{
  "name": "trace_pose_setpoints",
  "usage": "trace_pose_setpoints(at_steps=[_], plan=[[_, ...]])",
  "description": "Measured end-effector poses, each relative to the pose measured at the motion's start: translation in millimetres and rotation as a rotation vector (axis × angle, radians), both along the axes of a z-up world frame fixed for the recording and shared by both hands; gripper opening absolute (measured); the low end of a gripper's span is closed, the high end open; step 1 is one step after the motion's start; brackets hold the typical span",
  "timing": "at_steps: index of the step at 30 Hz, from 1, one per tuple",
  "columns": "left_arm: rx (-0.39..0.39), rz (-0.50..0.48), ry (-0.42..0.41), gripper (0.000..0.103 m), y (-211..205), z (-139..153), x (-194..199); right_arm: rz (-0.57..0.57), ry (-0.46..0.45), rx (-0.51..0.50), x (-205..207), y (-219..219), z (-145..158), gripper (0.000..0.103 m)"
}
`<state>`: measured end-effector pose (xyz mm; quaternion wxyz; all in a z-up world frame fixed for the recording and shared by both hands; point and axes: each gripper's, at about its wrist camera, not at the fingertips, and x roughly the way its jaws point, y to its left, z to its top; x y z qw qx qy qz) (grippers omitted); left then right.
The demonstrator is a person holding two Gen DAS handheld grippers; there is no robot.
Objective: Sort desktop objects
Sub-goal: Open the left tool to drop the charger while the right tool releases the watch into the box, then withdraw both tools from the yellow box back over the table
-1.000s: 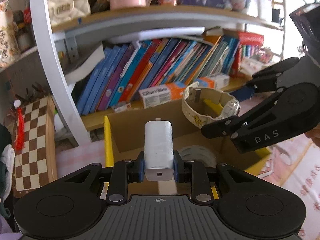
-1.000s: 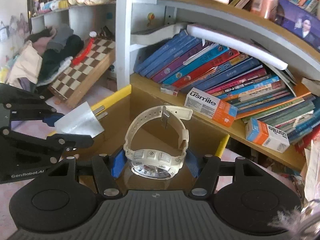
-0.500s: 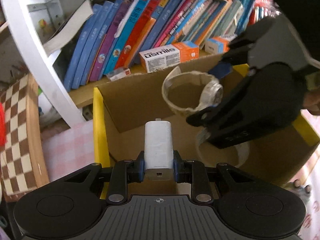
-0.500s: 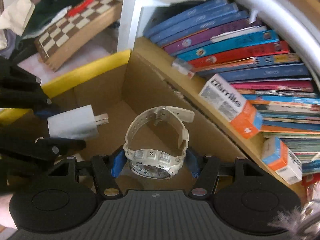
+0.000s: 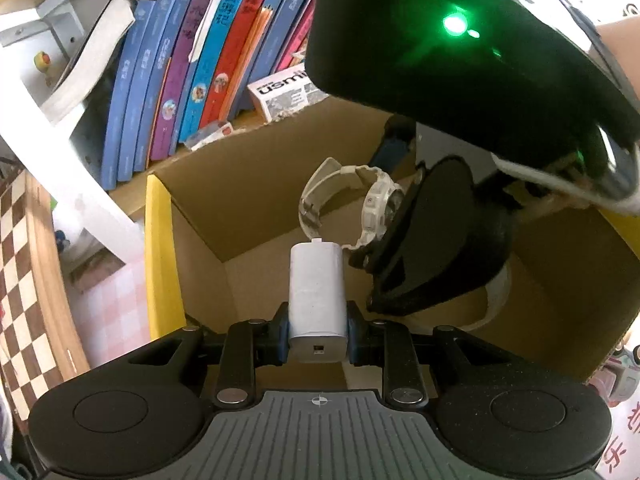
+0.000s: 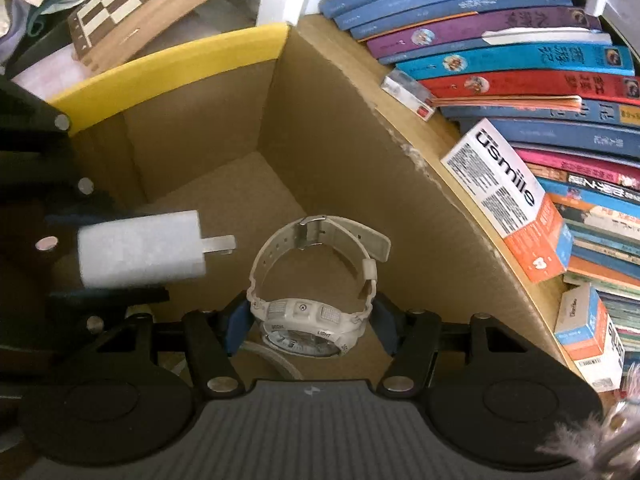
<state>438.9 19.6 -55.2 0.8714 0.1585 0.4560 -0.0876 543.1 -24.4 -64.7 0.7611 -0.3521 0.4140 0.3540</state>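
My left gripper [image 5: 317,334] is shut on a white charger plug [image 5: 317,296], held inside the open cardboard box [image 5: 248,184] with a yellow rim. My right gripper [image 6: 306,322] is shut on a white wristwatch [image 6: 308,320], also held inside the box [image 6: 340,128], just right of the charger [image 6: 140,250]. The watch shows in the left wrist view [image 5: 376,208], beyond the charger. A roll of tape [image 5: 496,296] lies on the box floor, mostly hidden by the right gripper.
A shelf of leaning books [image 6: 500,56] runs behind the box, with white-and-orange usmile boxes [image 6: 508,200] on its ledge. A wooden chessboard [image 6: 132,8] leans at the left. A white shelf post [image 5: 60,168] stands left of the box.
Both grippers have moved down and forward from above the box into it, still holding the charger and the watch. The right gripper now fills the upper right of the left wrist view.
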Motion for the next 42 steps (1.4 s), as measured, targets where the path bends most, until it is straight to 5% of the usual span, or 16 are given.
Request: trace_pose_setpoints(at_steps=[5,13,23,31,42], plan=[[0.003,-0.012,-0.009,0.030,1,3,-3,-0.013,0.004,0.012,-3,-2,2,0.062],[0.020,0.021,-0.121,0.062,8,29,-28,-0.046,-0.051,0.084,-17,-18,29,0.072],[0.021,0.027,-0.326,0.075,3,72,-86,-0.191,-0.103,0.321,-45,-67,87,0.072],[-0.059,0.089,-0.463,0.086,11,104,-155,-0.262,-0.185,0.546,-135,-127,131,0.075],[-0.159,0.191,-0.525,0.089,23,121,-230,-0.319,-0.358,0.578,-235,-167,147,0.077]])
